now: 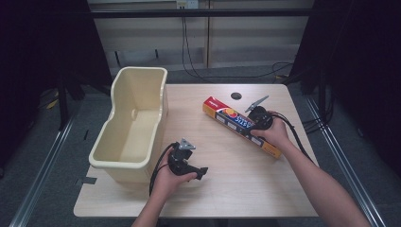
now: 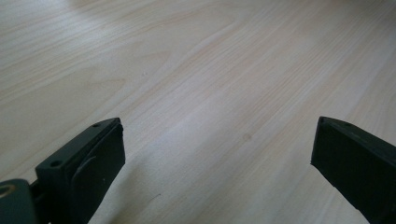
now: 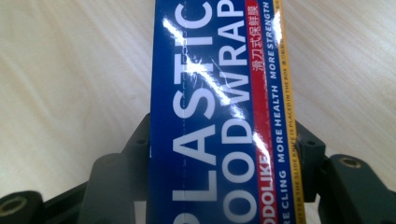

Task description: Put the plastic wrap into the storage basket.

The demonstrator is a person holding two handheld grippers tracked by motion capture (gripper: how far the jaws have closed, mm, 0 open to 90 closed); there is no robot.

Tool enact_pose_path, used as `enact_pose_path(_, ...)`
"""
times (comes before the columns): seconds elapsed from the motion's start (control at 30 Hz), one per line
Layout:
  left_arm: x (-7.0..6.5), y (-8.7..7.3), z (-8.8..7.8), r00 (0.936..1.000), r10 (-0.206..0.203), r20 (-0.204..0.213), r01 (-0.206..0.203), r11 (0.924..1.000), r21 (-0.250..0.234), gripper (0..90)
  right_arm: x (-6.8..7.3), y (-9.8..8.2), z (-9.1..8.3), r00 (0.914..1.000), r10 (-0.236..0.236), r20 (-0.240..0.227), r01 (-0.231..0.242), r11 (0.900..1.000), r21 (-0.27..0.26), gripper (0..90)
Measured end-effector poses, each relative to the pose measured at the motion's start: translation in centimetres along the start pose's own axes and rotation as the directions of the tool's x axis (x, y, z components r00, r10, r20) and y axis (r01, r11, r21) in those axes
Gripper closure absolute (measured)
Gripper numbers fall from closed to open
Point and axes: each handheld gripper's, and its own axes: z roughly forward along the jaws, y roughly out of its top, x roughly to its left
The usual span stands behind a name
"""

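A long plastic food wrap box point(image 1: 224, 115), blue with red and yellow edges, lies slanted on the right half of the wooden table point(image 1: 246, 189). My right gripper point(image 1: 255, 124) sits over the box's middle. In the right gripper view its black jaws stand on either side of the box point(image 3: 205, 93), and the right gripper point(image 3: 223, 140) is shut on it. My left gripper point(image 1: 202, 172) rests low near the table's front, just right of the bin. In the left gripper view the left gripper point(image 2: 219, 126) is open, with bare wood between its jaws.
A tall cream plastic bin point(image 1: 140, 70), with nothing inside, stands on the table's left side. A dark round hole point(image 1: 236, 96) sits near the far edge. Cables trail from both grippers. Dark floor and metal rails flank the table.
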Motion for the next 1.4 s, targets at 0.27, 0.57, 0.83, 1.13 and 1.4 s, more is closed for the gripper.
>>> enact_pose_path(0.27, -0.4, 0.7, -0.4, 0.9996, 0.002, 0.028, -0.001, 0.9997, -0.024, 2.3, 0.6, -1.0, -2.7, 0.9959, -0.067, -0.062, 0.065, 0.998, -0.024, 41.8)
enact_pose_path(0.57, -0.8, 2.1, -0.9, 0.9952, 0.013, 0.097, -0.011, 0.9998, -0.018, 0.5, 1.4, -1.6, -4.6, 0.9771, -0.175, -0.122, 0.170, 0.984, -0.044, 41.7)
enact_pose_path(0.83, -0.8, 3.7, -1.4, 0.9916, 0.022, 0.127, -0.017, 0.9990, -0.042, 0.0, 2.8, -2.3, -5.1, 0.9469, -0.269, -0.176, 0.267, 0.963, -0.038, 41.6)
enact_pose_path(1.13, -0.9, 7.5, -2.6, 0.9877, 0.144, 0.061, -0.143, 0.9896, -0.017, 0.0, 3.4, -2.5, -5.9, 0.9147, -0.338, -0.221, 0.333, 0.941, -0.062, 41.6)
enact_pose_path(1.4, -1.6, 11.1, -2.8, 0.9667, 0.249, 0.057, -0.250, 0.9682, 0.007, 0.7, 3.6, -2.4, -6.5, 0.8831, -0.399, -0.247, 0.393, 0.917, -0.074, 41.5)
